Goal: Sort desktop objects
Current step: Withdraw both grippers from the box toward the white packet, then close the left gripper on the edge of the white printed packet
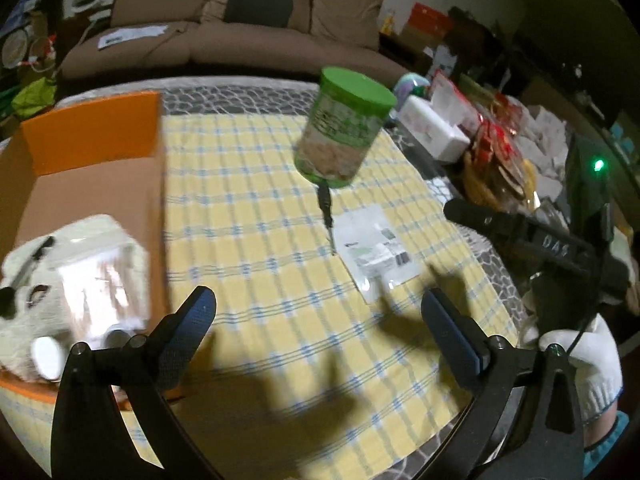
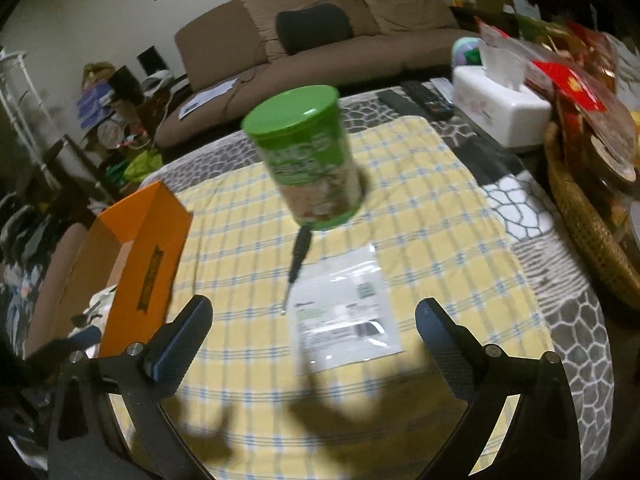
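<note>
Both your left gripper (image 1: pixel 318 322) and right gripper (image 2: pixel 314 334) hang wide and empty above the yellow checked cloth (image 1: pixel 248 208), where the green-lidded clear plastic jar (image 1: pixel 344 128), dark pen-like tool (image 1: pixel 326 216) and flat white packet (image 1: pixel 376 252) wait (the orange cardboard box (image 1: pixel 92 136) at left seemingly collects sorted items).

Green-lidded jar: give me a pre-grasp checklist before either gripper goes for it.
1. Left gripper open, holding nothing: ok.
2. Right gripper open, holding nothing: ok.
3. Green-lidded jar upright on the cloth, lid on: ok.
4. Pen lies against the jar's near side, in the approach path: not ok.
5. Orange box open to receive items: ok.
6. Room in the box, plush and packet already inside: cannot tell.
</note>
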